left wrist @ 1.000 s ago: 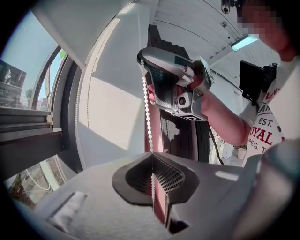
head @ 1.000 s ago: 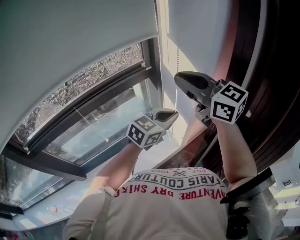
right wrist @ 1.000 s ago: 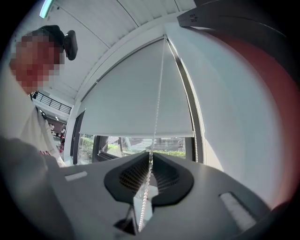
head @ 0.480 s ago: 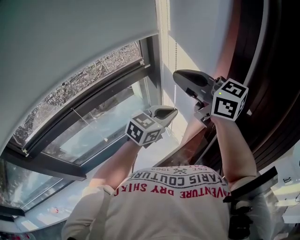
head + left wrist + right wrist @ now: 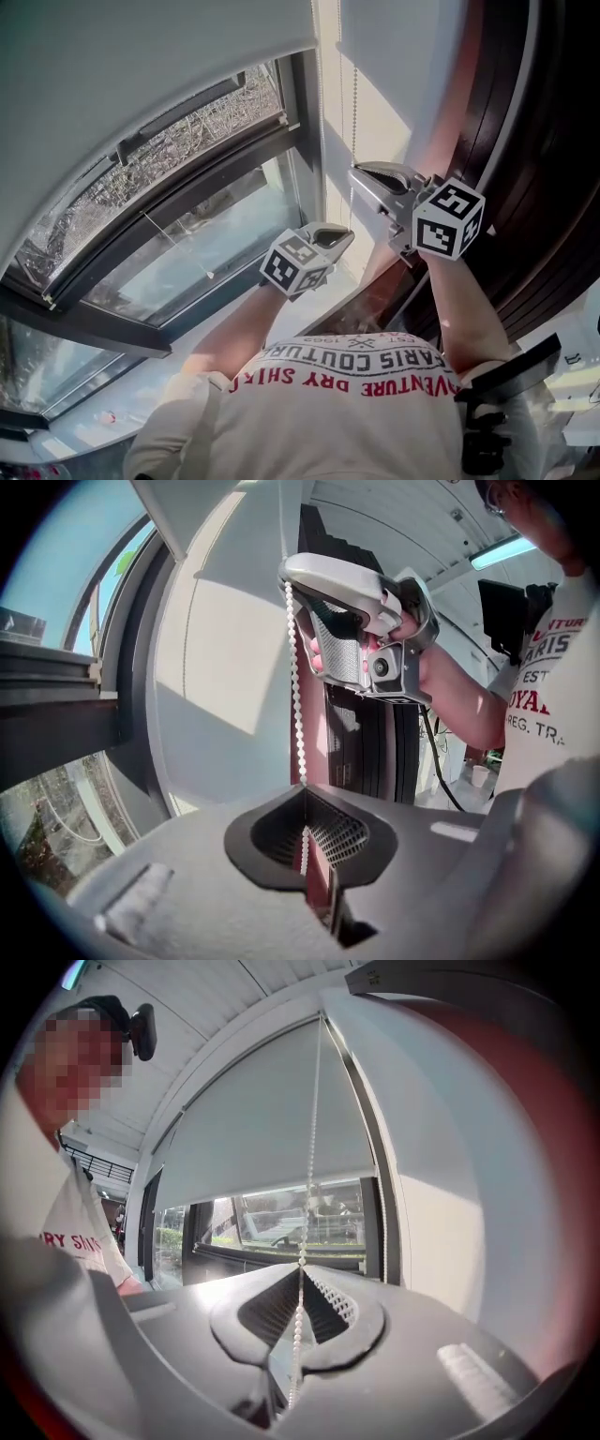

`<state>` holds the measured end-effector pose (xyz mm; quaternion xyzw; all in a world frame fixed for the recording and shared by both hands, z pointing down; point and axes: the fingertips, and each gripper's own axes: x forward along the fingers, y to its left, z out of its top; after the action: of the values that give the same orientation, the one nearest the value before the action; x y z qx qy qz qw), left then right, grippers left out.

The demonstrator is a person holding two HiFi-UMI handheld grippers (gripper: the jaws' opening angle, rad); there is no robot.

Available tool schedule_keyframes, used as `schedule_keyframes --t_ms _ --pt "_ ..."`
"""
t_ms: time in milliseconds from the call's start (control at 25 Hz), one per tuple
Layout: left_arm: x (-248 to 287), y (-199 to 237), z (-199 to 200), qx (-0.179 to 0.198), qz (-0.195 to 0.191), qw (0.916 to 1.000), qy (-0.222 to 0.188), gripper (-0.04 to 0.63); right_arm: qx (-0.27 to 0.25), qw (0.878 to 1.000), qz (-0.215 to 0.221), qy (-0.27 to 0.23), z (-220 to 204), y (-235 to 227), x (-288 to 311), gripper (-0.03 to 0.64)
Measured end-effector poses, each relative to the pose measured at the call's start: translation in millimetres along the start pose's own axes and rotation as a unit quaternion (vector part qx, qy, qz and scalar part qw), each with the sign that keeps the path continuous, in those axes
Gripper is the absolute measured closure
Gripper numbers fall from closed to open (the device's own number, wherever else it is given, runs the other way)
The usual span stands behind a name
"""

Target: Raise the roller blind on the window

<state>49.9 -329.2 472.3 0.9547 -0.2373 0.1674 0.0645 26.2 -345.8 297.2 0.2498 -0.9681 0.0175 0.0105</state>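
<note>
Raising the roller blind (image 5: 141,56) is done through its bead chain (image 5: 354,103), so treat the chain as the working part. The blind covers the upper part of the window (image 5: 216,234). Its hem sits partway up with the lower glass exposed, so more travel appears to remain. The chain hangs at the window's right edge, in front of the white wall (image 5: 403,75). A second strand (image 5: 318,103) runs close against the frame.

Both tongs are clenched on the same strand. The right tongs (image 5: 361,172) grasp it higher up, and the left tongs (image 5: 339,231) grasp it just below. In each gripper view the beads pass through the closed jaw notch.

Recommended procedure, judged from this position:

1. Pull straight down along the hanging line. A sideways pull is likely to drag the chain off its sprocket.
2. Release one pair of tongs at a time, so the blind's weight is always held.
3. Re-grip high on the strand for a long stroke.
4. Seat the beads in the centre of the pads. An edge grip may slip.
5. Watch the hem. If it descends, change to the other strand.
</note>
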Motion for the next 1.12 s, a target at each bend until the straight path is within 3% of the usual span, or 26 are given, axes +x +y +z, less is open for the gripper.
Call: schedule_keyframes --t_ms 240,440,680,880,1040,1120 --pt "11.0 -5.0 -32.4 0.011 0.003 0.9996 0.026 0.589 -0.026 0.999 -0.020 0.038 -35.9 3.4 -0.8 0.602" --pt "20.0 -2.7 -67.3 0.014 0.006 0.9979 0.063 0.589 -0.013 0.997 -0.013 0.081 -75.0 6.5 5.3 0.607" --pt "20.4 -6.7 -104.9 -0.021 0.000 0.9962 0.084 0.589 0.019 0.994 0.002 0.104 -112.0 13.7 10.6 0.607" --pt "20.5 -5.0 -104.9 -0.027 -0.017 0.9961 0.083 0.588 0.022 0.995 0.002 0.100 -112.2 12.2 10.9 0.607" --pt "16.8 -5.8 -103.3 -0.079 -0.035 0.9930 0.080 0.584 0.023 0.995 -0.001 0.094 -111.5 9.4 8.0 0.607" --pt "13.0 -5.9 -100.2 -0.079 -0.033 0.9933 0.078 0.580 0.022 0.996 -0.005 0.092 -111.7 7.0 5.6 0.607"
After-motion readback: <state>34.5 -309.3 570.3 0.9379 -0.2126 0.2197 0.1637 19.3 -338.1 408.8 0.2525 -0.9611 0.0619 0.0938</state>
